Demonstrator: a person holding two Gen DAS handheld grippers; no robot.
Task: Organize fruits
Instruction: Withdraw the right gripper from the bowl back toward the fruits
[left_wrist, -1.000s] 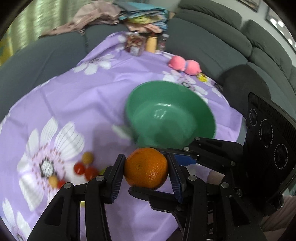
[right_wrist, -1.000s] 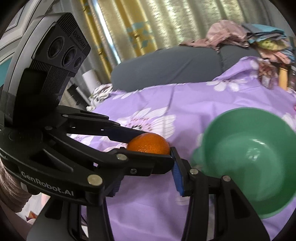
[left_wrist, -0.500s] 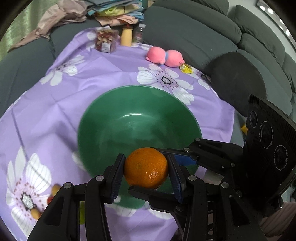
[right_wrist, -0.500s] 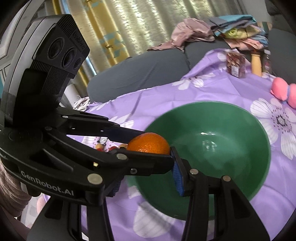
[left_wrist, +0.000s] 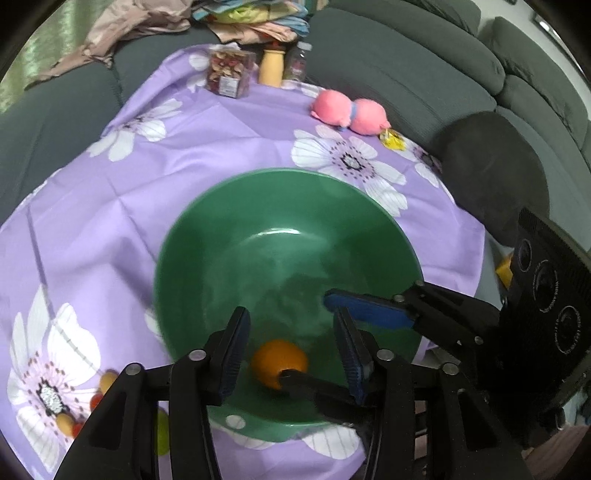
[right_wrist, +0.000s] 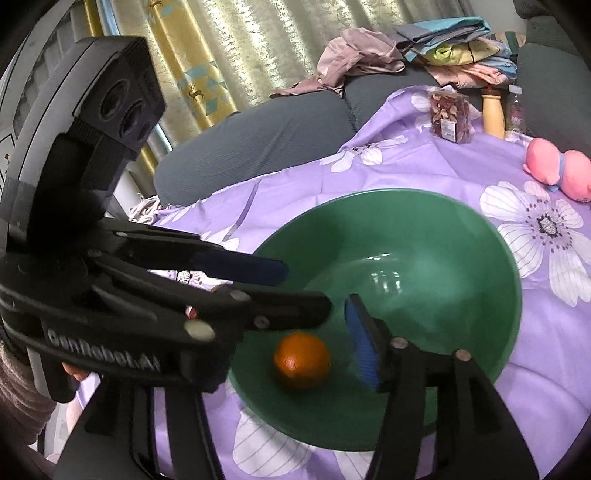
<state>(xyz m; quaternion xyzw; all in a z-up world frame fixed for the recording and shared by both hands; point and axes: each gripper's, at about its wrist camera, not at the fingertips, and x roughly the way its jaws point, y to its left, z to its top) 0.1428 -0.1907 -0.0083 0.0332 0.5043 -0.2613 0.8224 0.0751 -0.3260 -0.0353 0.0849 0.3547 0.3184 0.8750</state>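
An orange (left_wrist: 279, 363) (right_wrist: 301, 360) lies loose inside the green bowl (left_wrist: 288, 171) (right_wrist: 406, 192), on its near side. The bowl stands on a purple flowered cloth. My left gripper (left_wrist: 291, 350) (right_wrist: 306, 291) hovers just above the orange; its jaws are opening and touch nothing. My right gripper (left_wrist: 306, 336) (right_wrist: 291, 354) crosses it from the right over the same spot. Its jaws are opening too, and the blue pads (right_wrist: 364, 347) stand apart from the fruit. In the right wrist view the left gripper hides the right gripper's other finger.
Small red and yellow fruits (left_wrist: 66, 421) and a green one (left_wrist: 162, 432) lie on the cloth left of the bowl. At the far edge are a pink plush toy (left_wrist: 351, 112), a snack box (left_wrist: 229, 72) and a bottle (left_wrist: 271, 68). A grey sofa (left_wrist: 406, 74) surrounds the cloth.
Both grippers carried the orange from left of the bowl to over it. Both jaws then spread, and the orange dropped into the bowl.
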